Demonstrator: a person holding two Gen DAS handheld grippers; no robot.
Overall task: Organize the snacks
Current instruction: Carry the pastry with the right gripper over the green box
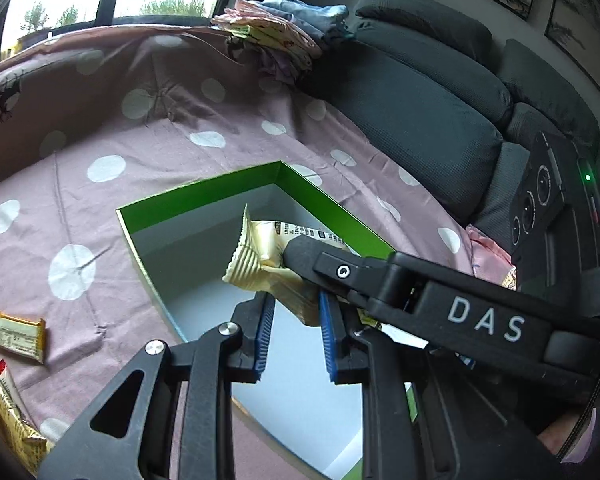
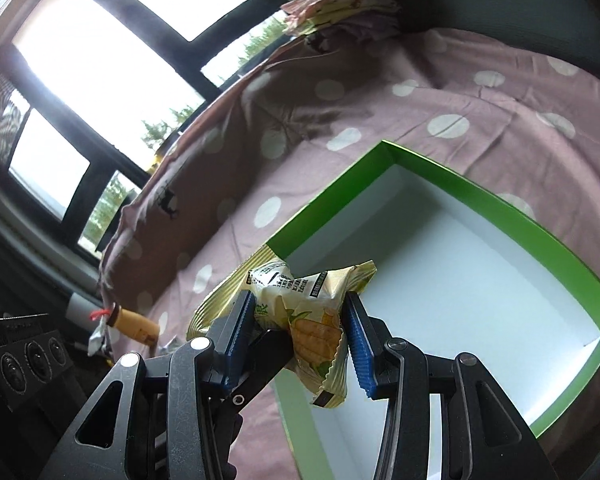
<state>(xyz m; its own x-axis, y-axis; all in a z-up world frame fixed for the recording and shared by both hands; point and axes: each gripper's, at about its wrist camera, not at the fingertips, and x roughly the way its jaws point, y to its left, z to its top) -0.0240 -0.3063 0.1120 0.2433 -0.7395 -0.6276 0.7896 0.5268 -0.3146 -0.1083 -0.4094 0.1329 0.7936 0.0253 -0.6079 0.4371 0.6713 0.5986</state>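
Note:
A green box with a white inside (image 1: pixel 204 196) lies open on the pink dotted sheet; it also shows in the right wrist view (image 2: pixel 480 196). Both grippers hold one cream-yellow snack packet (image 1: pixel 260 256) above the box's near edge. My left gripper (image 1: pixel 294 320) is shut on the packet's lower end. My right gripper (image 2: pixel 300 320) is shut on the same packet (image 2: pixel 312 320), and its black finger (image 1: pixel 312 256) crosses the left wrist view. The box shows no snacks inside.
A small gold snack bar (image 1: pixel 18 336) lies on the sheet at the left, with more packets (image 1: pixel 4 412) at the lower left edge. Folded clothes (image 1: pixel 276 36) sit at the back. Dark sofa cushions (image 1: pixel 420 92) stand on the right. A pink packet (image 1: pixel 488 252) lies by the cushions.

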